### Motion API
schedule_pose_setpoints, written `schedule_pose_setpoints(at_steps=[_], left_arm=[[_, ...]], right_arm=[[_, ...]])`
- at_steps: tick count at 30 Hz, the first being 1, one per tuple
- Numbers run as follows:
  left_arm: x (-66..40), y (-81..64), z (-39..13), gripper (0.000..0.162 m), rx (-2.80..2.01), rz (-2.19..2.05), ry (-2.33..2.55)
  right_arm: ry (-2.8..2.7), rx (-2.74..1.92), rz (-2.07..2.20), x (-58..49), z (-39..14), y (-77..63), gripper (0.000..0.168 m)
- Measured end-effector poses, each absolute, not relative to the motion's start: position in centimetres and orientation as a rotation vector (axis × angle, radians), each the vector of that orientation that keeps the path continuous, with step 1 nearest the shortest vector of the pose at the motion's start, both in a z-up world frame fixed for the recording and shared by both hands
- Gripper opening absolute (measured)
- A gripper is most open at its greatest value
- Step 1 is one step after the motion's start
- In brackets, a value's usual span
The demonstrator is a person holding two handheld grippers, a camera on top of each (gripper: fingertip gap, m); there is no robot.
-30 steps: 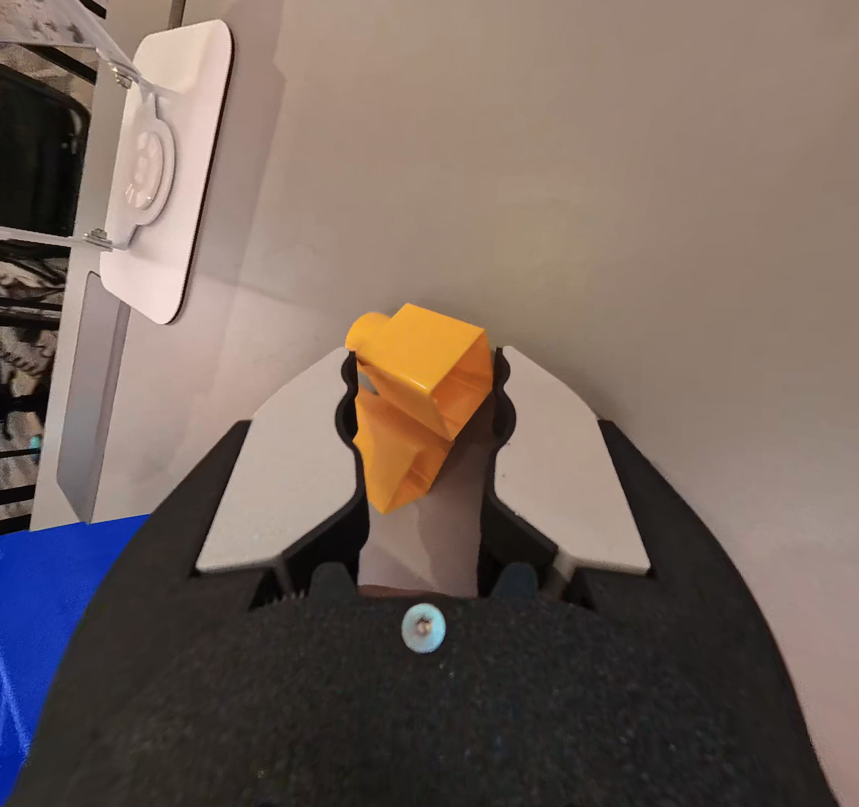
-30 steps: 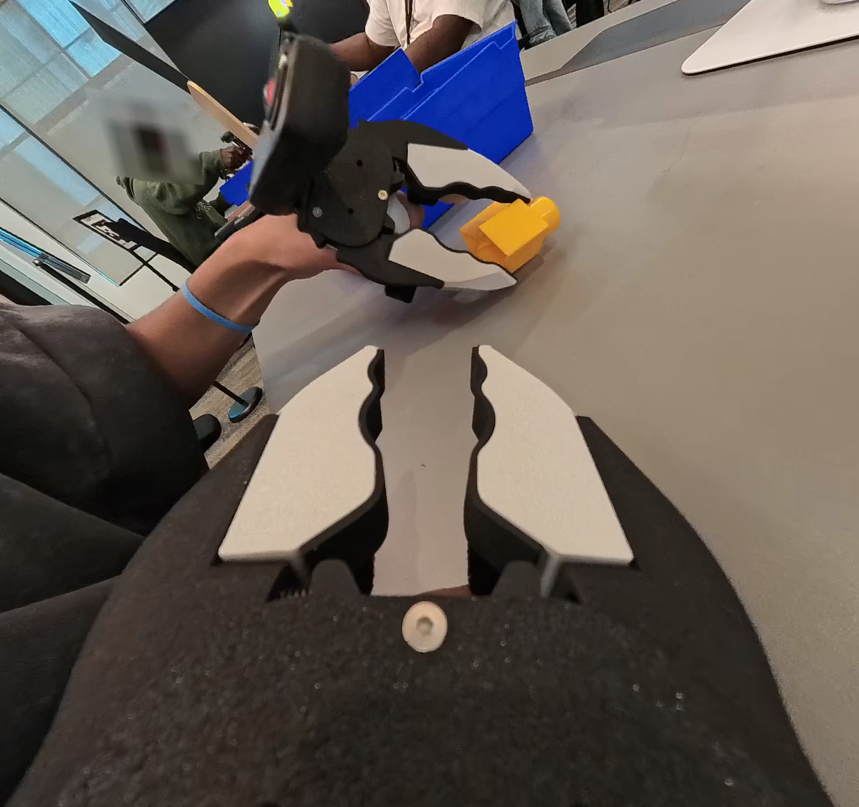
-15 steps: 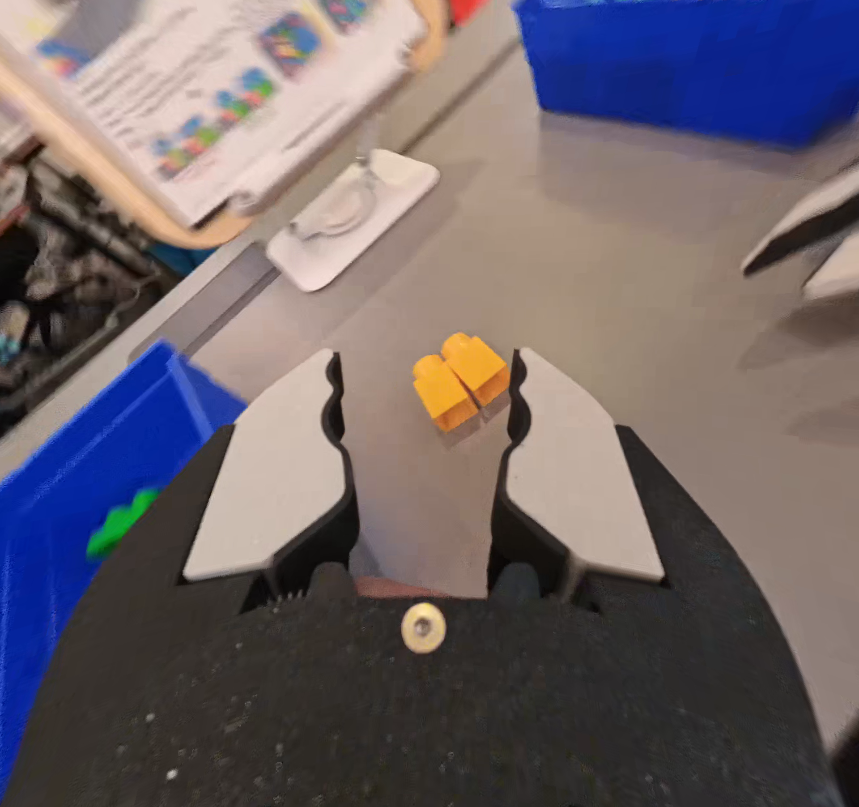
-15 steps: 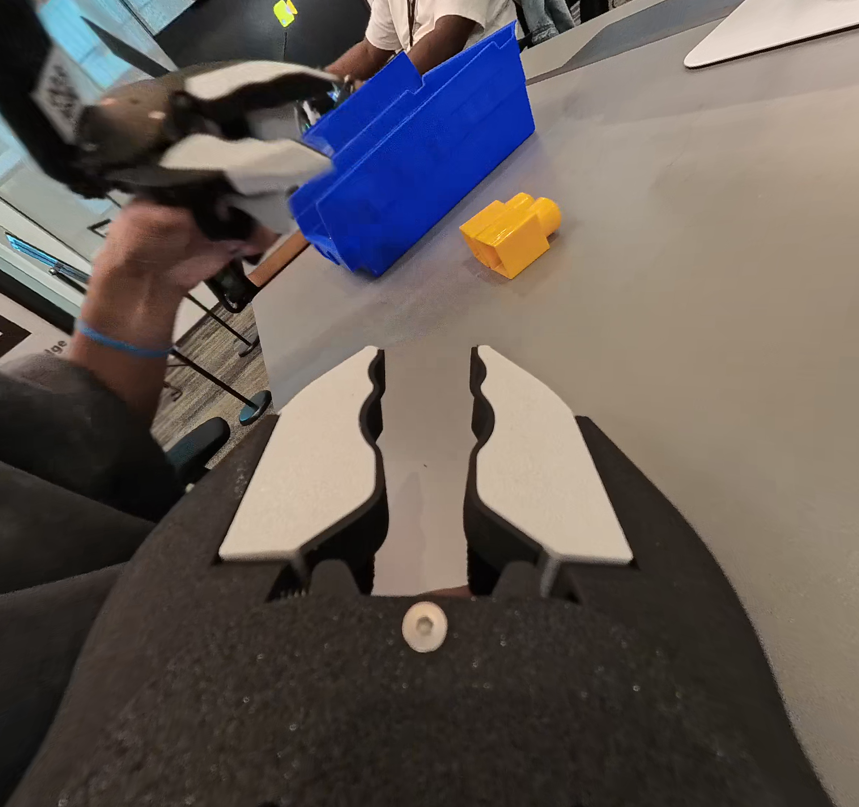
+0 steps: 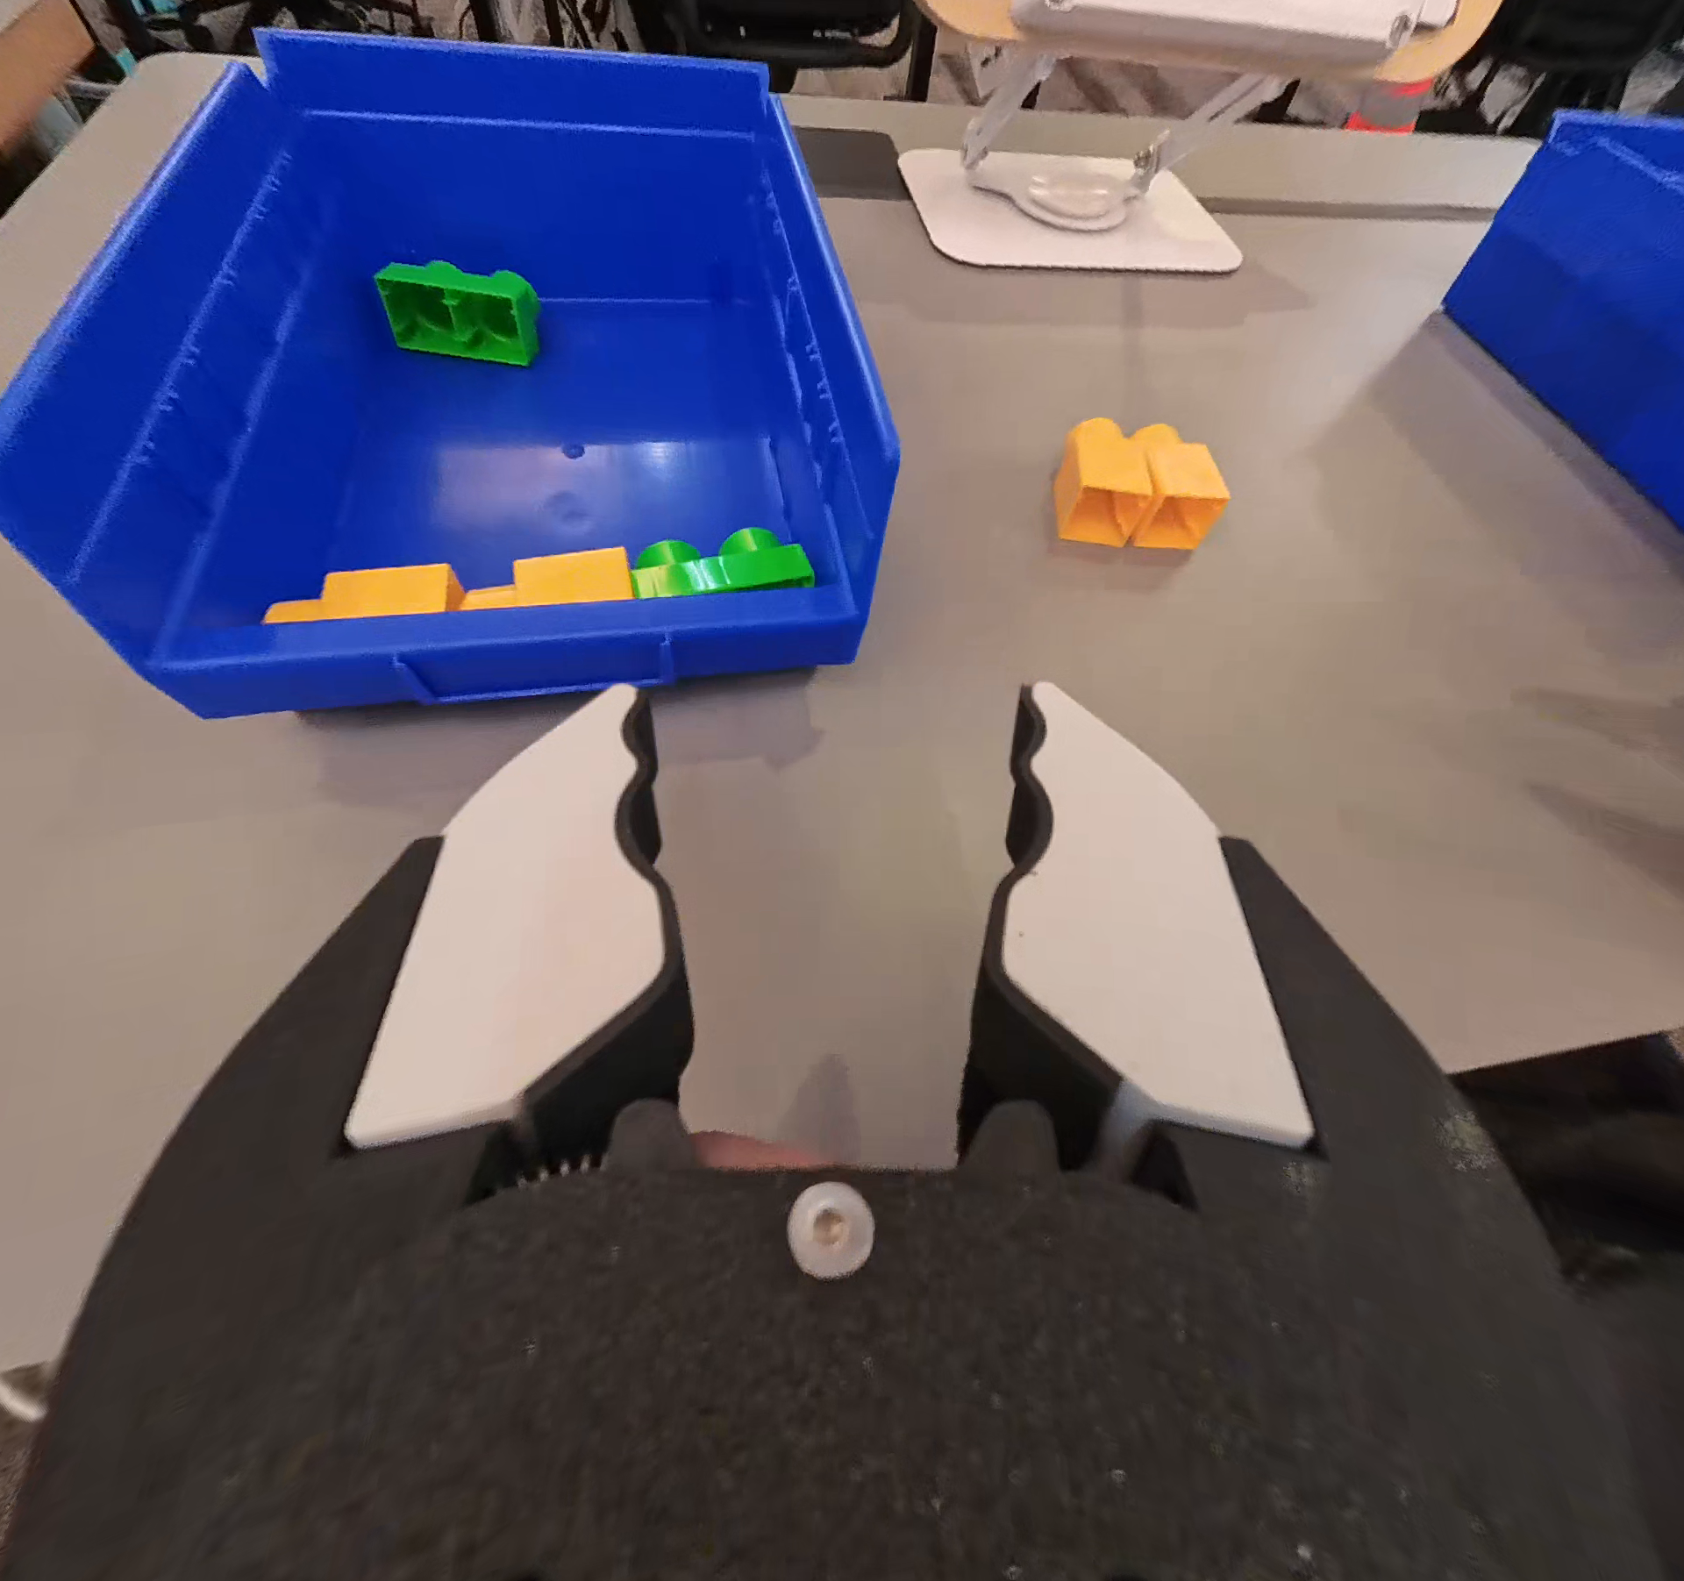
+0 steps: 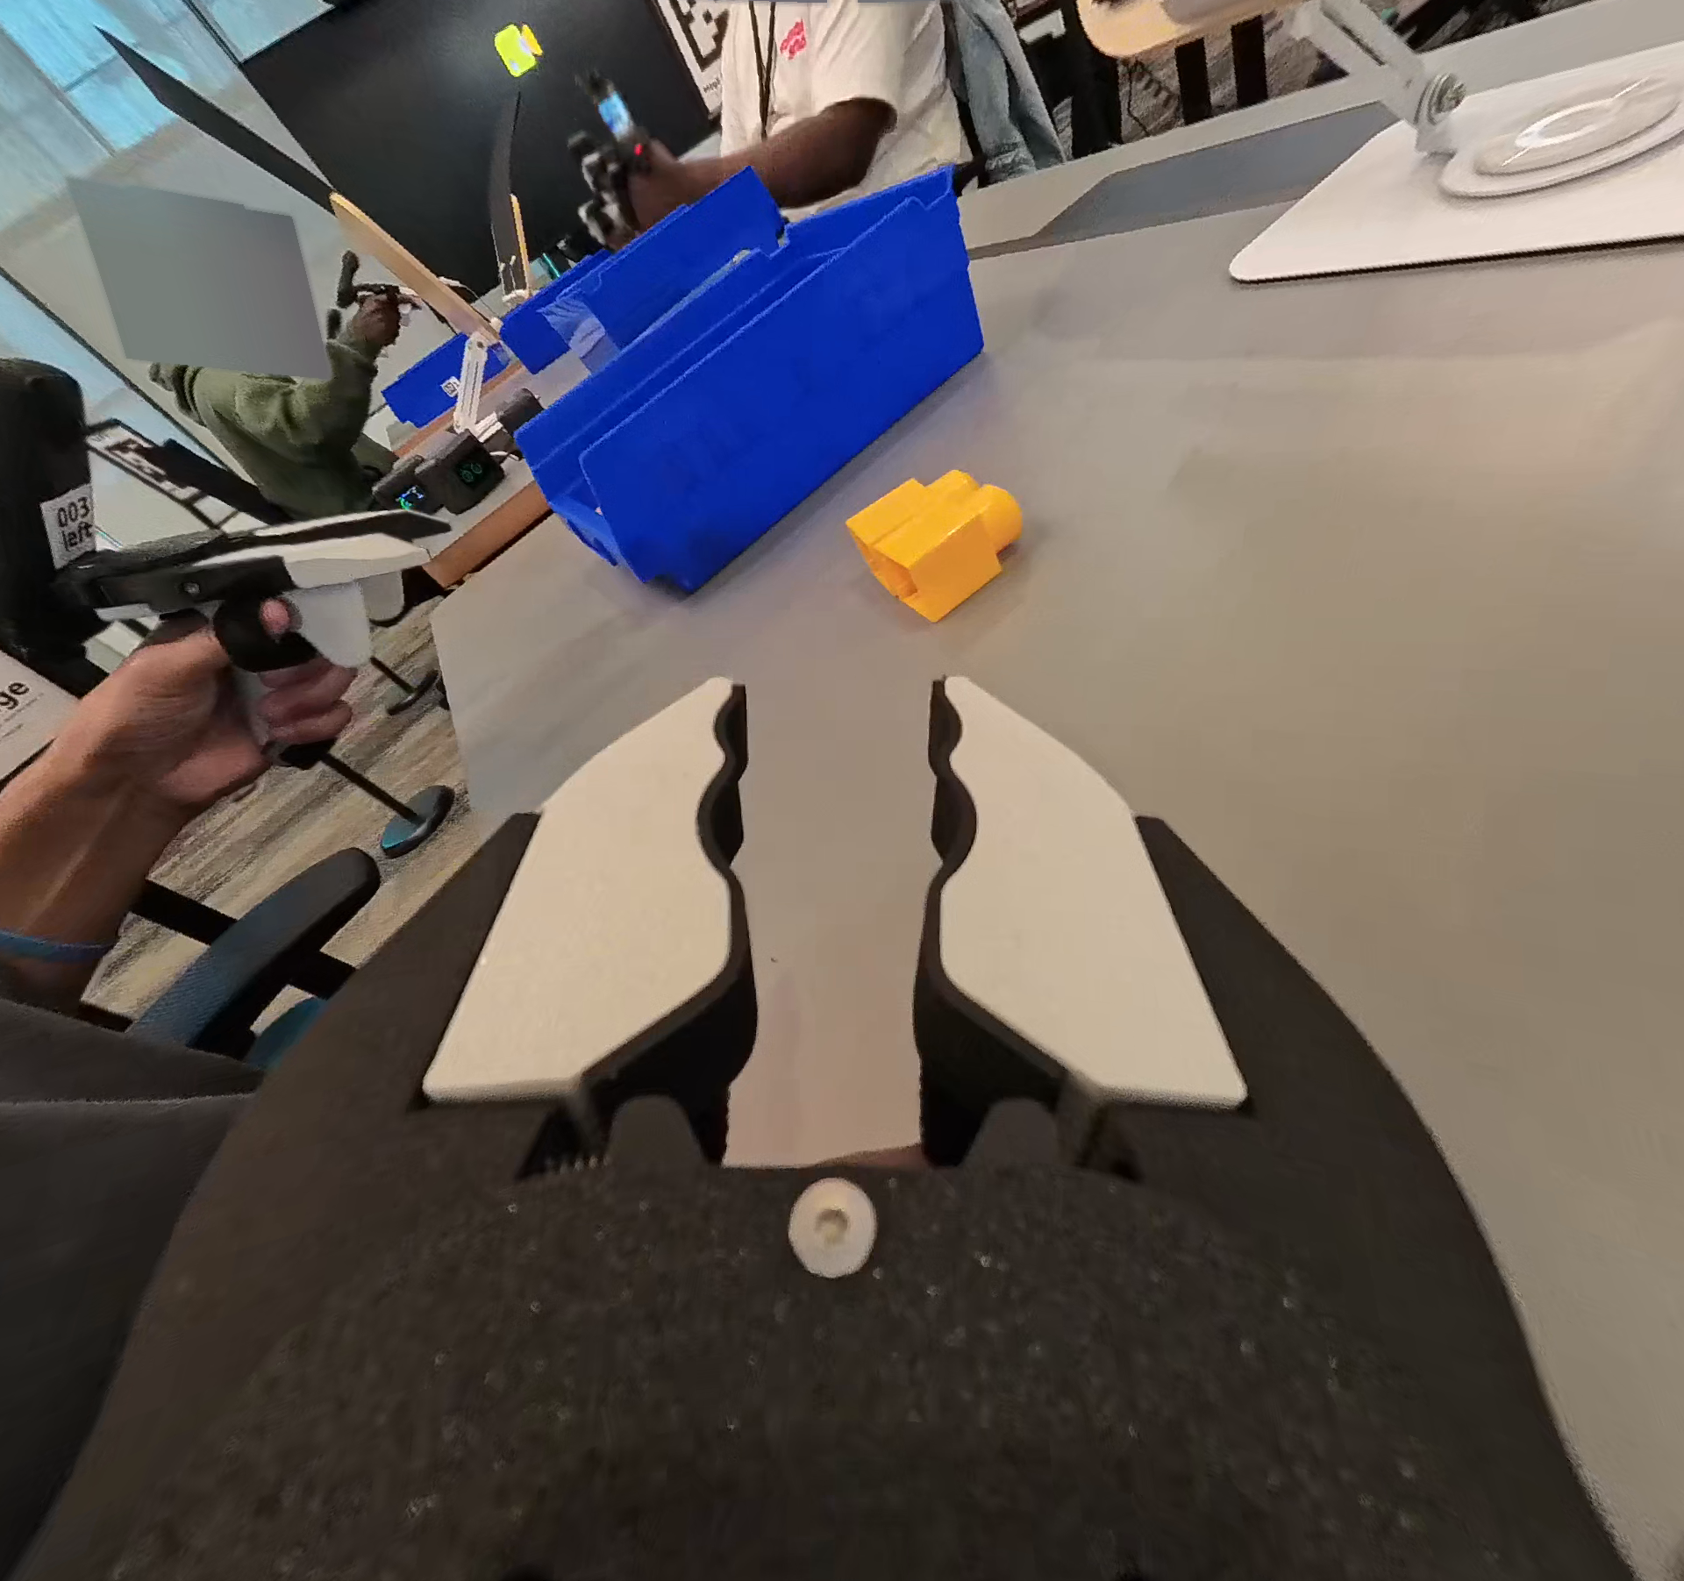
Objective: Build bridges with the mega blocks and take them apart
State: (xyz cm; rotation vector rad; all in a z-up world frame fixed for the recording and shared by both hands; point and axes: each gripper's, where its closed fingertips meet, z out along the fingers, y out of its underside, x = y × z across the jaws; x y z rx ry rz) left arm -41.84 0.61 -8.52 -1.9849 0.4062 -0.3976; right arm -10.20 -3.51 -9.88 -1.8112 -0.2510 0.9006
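Note:
A yellow block (image 5: 1139, 490) lies on its side on the grey table, right of a blue bin (image 5: 802, 262); it also shows in the right wrist view (image 6: 939, 544). The bin holds two green blocks (image 5: 456, 315) (image 5: 724, 570) and two yellow blocks (image 5: 387, 594) (image 5: 556, 579). My left gripper (image 5: 834, 717) is open and empty, held back above the table's near part. It also shows at the left of the right wrist view (image 6: 273, 562), in a hand. My right gripper (image 6: 838, 699) is open and empty, short of the yellow block.
A second blue bin (image 5: 1586, 298) stands at the right edge. A white stand base (image 5: 1075, 212) with a board on an arm sits at the back. The table's near edge (image 5: 1549, 1045) runs by my left gripper. People sit at tables beyond.
My left gripper let go of the yellow block, which now lies on the table, and pulled back and swung left to face the blue bin. My right gripper stayed still.

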Motion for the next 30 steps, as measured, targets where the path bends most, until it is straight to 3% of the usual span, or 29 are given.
schedule_pose_setpoints(at_steps=[10, 12, 22, 29, 30], left_arm=[[-42.5, 10.1, -5.9, 0.075, -2.019, -0.308, 0.483], [-43.2, 15.0, -6.1, 0.082, -2.064, -0.181, 0.511], [-43.6, 31.5, -14.4, 0.098, -2.472, 0.217, 0.656], [-44.2, 32.8, -18.0, 0.099, -2.608, 0.234, 0.595], [-44.3, 33.0, -18.0, 0.089, -2.593, 0.222, 0.562]], right_arm=[[-0.225, -1.826, 0.923, -10.8, -11.4, -3.4, 0.037], [-0.229, -1.818, 0.935, -10.8, -11.3, -3.5, 0.037], [-0.217, -1.792, 0.963, -10.4, -11.1, -4.2, 0.036], [-0.212, -1.785, 0.989, -10.4, -11.1, -4.2, 0.036], [-0.209, -1.783, 0.995, -10.3, -11.0, -4.2, 0.036]])
